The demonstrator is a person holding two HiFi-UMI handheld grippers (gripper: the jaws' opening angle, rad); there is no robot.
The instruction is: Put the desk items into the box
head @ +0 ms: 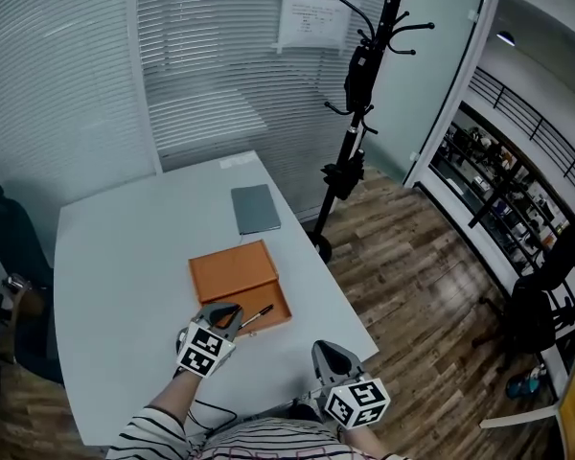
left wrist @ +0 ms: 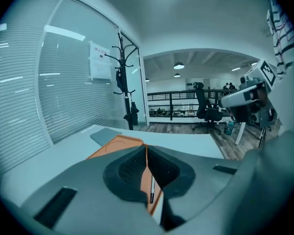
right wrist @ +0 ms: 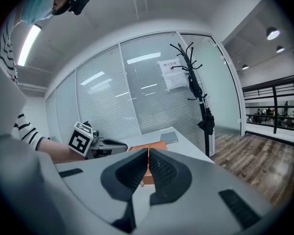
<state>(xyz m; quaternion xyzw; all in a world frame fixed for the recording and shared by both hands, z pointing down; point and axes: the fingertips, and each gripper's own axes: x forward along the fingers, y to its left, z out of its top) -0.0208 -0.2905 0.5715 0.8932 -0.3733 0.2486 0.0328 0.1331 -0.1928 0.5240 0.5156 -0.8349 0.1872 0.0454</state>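
Observation:
A flat orange box (head: 232,268) lies open on the white desk (head: 115,286), its shallow tray toward me. A black pen (head: 255,316) lies slanted in that tray. My left gripper (head: 232,311) hovers at the tray's near left corner, jaws shut, tips just beside the pen's near end. In the left gripper view the pen (left wrist: 151,190) shows through the gap below the closed tips, over the orange box (left wrist: 115,146). My right gripper (head: 324,350) is held off the desk's front edge, shut, with nothing in it (right wrist: 148,153). A grey notebook (head: 255,209) lies beyond the box.
A black coat stand (head: 359,84) rises off the desk's far right corner. A dark chair (head: 10,247) stands left of the desk, another black chair (head: 546,295) on the wooden floor at right. A thin black cable (head: 211,412) runs along the desk's near edge.

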